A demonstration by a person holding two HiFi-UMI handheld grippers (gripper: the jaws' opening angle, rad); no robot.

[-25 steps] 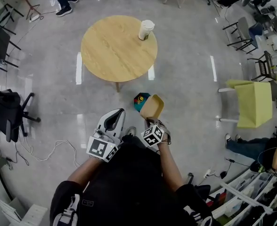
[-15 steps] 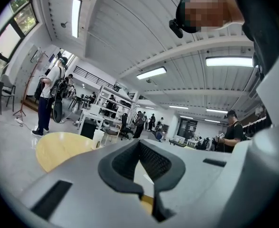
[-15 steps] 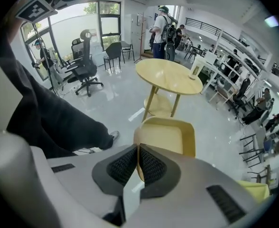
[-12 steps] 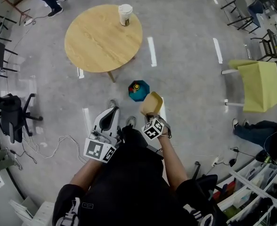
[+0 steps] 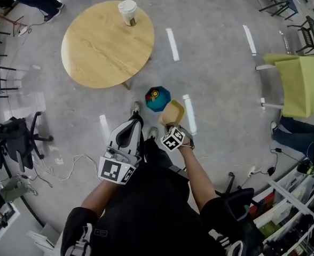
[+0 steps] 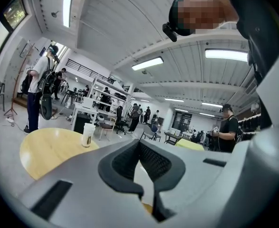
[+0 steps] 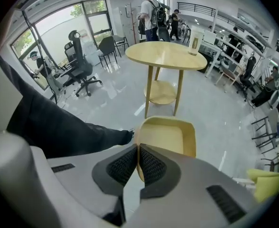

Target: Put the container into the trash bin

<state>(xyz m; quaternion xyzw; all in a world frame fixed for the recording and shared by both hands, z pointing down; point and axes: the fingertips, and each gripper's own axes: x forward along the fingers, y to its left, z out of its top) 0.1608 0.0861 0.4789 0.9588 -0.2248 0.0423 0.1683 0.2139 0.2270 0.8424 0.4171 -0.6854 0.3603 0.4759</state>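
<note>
Right gripper [image 7: 138, 148] is clamped on the near rim of the tan shallow rectangular container [image 5: 173, 112], carried just beside the teal hexagonal trash bin [image 5: 156, 99]; left gripper [image 6: 139, 145] is closed, empty.

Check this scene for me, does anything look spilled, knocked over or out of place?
Nothing stands out. The cup stands upright on the round table, the trash bin sits on the floor beside it, and the right tool grips the empty container by its rim, tilted, with no spill visible.
</note>
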